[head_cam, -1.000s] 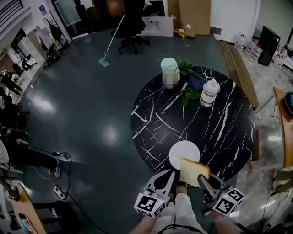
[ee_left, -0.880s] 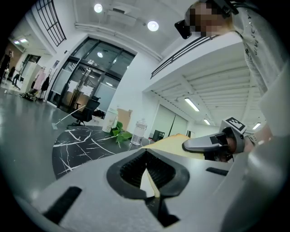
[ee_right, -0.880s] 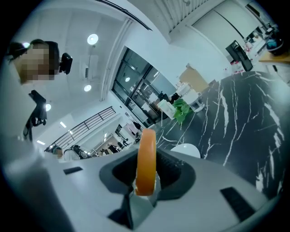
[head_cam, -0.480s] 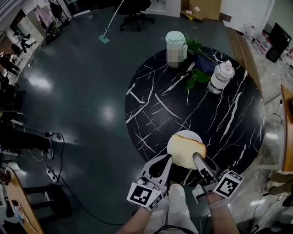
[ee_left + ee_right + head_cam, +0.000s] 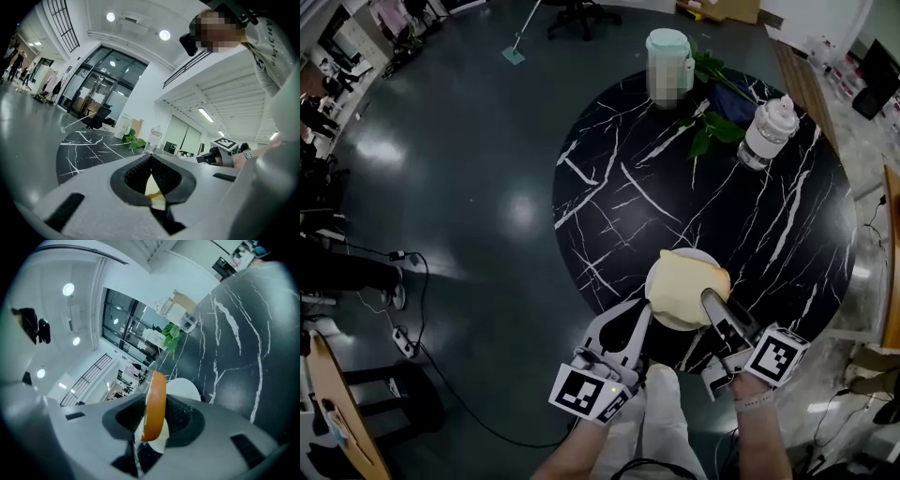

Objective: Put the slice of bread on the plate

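The slice of bread (image 5: pixel 686 283), pale with a brown crust, lies tilted over the white plate (image 5: pixel 667 321) at the near edge of the black marble table (image 5: pixel 675 187). My right gripper (image 5: pixel 713 302) is shut on the slice's near right edge. In the right gripper view the bread (image 5: pixel 153 422) stands edge-on between the pads, with the plate (image 5: pixel 186 389) just behind it. My left gripper (image 5: pixel 637 321) hovers beside the plate's left rim. It is shut and holds nothing, its tips (image 5: pixel 151 158) meeting.
A green-lidded jug (image 5: pixel 667 58), leafy green stems (image 5: pixel 712 131) and a clear bottle (image 5: pixel 767 131) stand at the table's far side. An office chair (image 5: pixel 577 11) and a mop (image 5: pixel 517 47) are on the dark floor beyond. Cables (image 5: pixel 408 342) lie at the left.
Both grippers have moved forward and down towards the plate. The bread has gone from upright in front of the plate to leaning low over it.
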### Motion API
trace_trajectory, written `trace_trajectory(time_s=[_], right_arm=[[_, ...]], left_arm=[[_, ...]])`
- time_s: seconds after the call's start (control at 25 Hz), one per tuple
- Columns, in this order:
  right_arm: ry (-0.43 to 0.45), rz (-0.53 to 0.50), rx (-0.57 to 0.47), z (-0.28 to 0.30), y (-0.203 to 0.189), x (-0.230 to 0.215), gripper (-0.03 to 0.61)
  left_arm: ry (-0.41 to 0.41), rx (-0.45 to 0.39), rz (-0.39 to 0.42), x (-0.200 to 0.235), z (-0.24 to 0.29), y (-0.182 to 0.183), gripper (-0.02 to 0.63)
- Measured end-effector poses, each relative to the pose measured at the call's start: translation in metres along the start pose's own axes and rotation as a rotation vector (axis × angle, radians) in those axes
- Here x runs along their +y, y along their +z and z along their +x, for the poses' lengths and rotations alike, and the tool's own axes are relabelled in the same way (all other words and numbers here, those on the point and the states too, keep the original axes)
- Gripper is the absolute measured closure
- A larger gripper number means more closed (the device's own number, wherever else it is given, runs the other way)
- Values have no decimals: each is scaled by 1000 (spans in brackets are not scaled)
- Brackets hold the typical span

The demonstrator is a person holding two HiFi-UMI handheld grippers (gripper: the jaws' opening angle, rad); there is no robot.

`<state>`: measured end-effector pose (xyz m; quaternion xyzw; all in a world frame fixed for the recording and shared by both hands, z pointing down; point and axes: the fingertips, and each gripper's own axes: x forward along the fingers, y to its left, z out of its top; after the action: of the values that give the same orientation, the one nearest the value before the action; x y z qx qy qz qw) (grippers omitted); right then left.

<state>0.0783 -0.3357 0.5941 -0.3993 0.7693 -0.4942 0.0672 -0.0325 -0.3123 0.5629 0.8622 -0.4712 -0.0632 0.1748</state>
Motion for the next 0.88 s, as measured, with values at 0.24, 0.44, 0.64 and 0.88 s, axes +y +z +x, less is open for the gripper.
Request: trace_trajectory(time_s=[0.24, 0.44, 0.64, 0.88], right_arm=[[-99, -317, 69, -2, -2, 2, 438], [-192, -529, 114, -4, -2, -9, 371], [-242, -676, 106, -5, 2, -14, 353], [-205, -634, 62, -16, 2, -5, 353]], left_arm=[[-11, -3, -21, -5, -5, 0, 606], [-14, -5, -17, -9, -9, -1, 606], [-10, -2, -14, -9, -14, -6, 606], [-15, -2, -12, -13, -18, -5, 606]])
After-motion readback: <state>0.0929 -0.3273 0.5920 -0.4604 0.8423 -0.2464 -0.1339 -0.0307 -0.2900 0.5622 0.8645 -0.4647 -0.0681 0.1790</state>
